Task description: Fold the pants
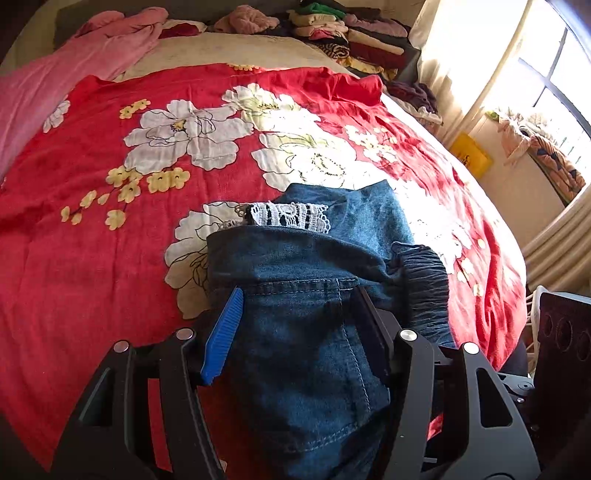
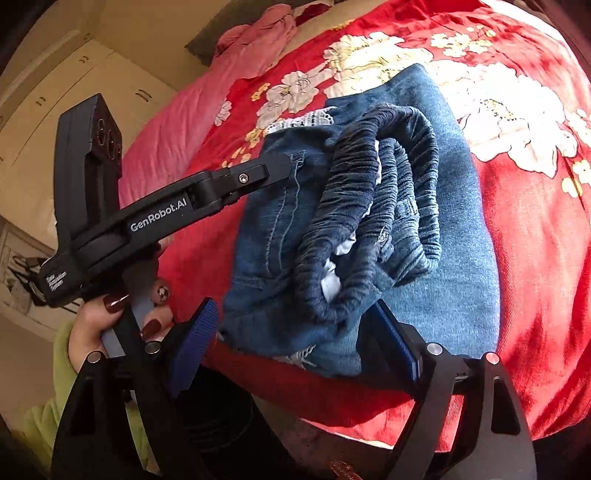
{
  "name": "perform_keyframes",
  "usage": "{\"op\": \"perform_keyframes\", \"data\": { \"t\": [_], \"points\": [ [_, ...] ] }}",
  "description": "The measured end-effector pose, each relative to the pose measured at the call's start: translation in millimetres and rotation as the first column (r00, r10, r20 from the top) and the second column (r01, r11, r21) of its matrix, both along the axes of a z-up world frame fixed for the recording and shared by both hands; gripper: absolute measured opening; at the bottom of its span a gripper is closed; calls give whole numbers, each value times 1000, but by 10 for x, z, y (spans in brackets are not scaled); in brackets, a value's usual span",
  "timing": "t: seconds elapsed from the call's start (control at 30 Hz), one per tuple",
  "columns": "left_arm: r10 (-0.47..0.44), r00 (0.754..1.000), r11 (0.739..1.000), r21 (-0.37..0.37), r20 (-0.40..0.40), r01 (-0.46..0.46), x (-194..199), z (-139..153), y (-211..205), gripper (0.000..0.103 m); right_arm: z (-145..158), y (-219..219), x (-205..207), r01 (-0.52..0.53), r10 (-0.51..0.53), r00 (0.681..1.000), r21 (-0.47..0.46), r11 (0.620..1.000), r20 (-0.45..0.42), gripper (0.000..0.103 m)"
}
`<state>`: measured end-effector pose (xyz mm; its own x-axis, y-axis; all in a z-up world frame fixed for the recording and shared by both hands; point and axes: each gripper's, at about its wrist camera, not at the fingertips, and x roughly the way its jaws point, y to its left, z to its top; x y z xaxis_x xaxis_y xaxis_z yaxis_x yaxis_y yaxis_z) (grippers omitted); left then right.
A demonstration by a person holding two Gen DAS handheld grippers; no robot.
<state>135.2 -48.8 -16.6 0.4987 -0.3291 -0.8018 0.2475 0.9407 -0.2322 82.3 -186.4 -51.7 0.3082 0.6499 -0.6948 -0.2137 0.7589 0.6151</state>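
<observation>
Blue denim pants (image 1: 306, 295) with a dark elastic waistband (image 2: 373, 221) and white lace trim (image 1: 291, 216) lie folded in a bundle on the red floral bedspread (image 1: 110, 258). My left gripper (image 1: 299, 299) has its jaws wide apart with the folded denim between them; the pads do not press the cloth. It also shows in the right wrist view (image 2: 284, 166), reaching over the bundle's left side. My right gripper (image 2: 295, 325) is open at the bundle's near edge, with the waistband end between its blue pads (image 2: 199, 332).
The bed edge (image 2: 351, 424) runs just below the bundle. A pink blanket (image 1: 55, 74) lies at the far left. Stacks of folded clothes (image 1: 351, 33) sit at the head of the bed. A window and curtain (image 1: 517, 55) are at the right.
</observation>
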Motion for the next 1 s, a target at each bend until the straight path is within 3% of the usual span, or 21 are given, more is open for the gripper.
{"op": "perform_keyframes", "data": {
  "t": [0.03, 0.07, 0.17, 0.27, 0.4, 0.5, 0.6, 0.73, 1.0],
  "points": [
    [-1, 1000, 1000, 9, -3, 1, 20, -30, -17, 53, -11, 28, 25, -12, 12, 1000, -10, 1000, 28, 46],
    [-1, 1000, 1000, 20, -3, 1, 34, -53, -29, 54, -18, 52, 31, -27, 30, 998, -51, 998, 56, 25],
    [-3, 1000, 999, 34, -4, 3, 71, -96, -36, 56, 22, -59, -60, -29, 30, 996, -13, 999, 83, 16],
    [-4, 1000, 999, 34, -1, 4, 101, -115, -32, 59, 91, -195, -199, -29, 31, 993, -14, 999, 117, 15],
    [7, 1000, 1000, 24, 4, -7, 112, -161, -41, 62, -175, -248, -185, -6, 7, 999, -25, 1000, 33, 15],
    [5, 1000, 999, 39, 18, -5, 77, -163, -56, 62, -181, -210, -191, -15, 17, 999, -50, 999, 48, 15],
    [7, 1000, 999, 41, 21, -8, 63, -151, -60, 63, -132, -207, -195, -14, 17, 999, -52, 999, 49, 22],
    [8, 999, 999, 49, 31, -10, 24, -116, -69, 65, -30, -250, -270, 3, 0, 998, -52, 999, 67, 47],
    [16, 999, 999, 42, 41, -18, -43, -20, -48, 67, 72, -387, -377, 42, -37, 996, -58, 997, 87, 62]
  ]
}}
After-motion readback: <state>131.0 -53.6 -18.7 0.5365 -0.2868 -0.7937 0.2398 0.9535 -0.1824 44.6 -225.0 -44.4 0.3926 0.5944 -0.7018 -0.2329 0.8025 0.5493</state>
